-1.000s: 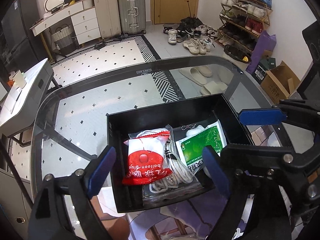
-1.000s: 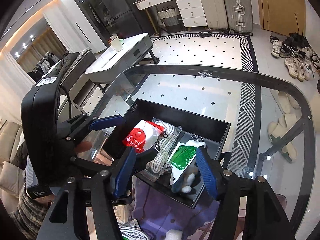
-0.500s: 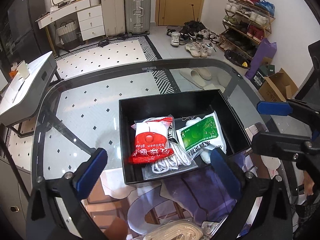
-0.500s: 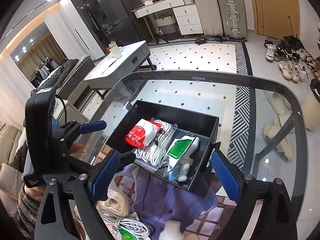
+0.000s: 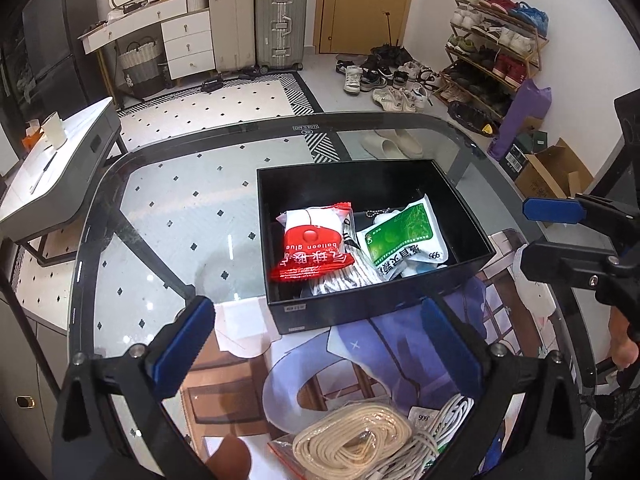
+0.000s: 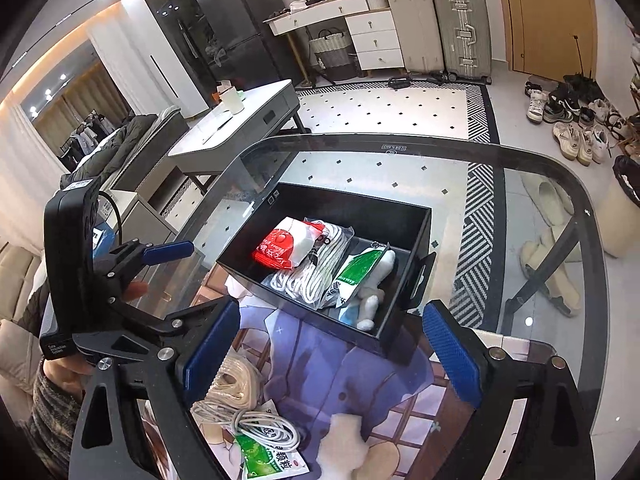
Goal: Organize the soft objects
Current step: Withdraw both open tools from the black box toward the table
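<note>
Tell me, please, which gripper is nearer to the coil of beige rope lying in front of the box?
Left. The left gripper hovers open directly above the beige rope, while the right gripper, also open, sits off to the rope's right, nearer the black box.

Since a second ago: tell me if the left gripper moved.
Yes. The left gripper pulled back from the black box; its open fingers now sit short of the near wall.

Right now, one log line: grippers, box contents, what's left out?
left hand-held gripper: open, empty | right hand-held gripper: open, empty | black box: red packet, green packet, white rope | outside: beige rope coil
</note>
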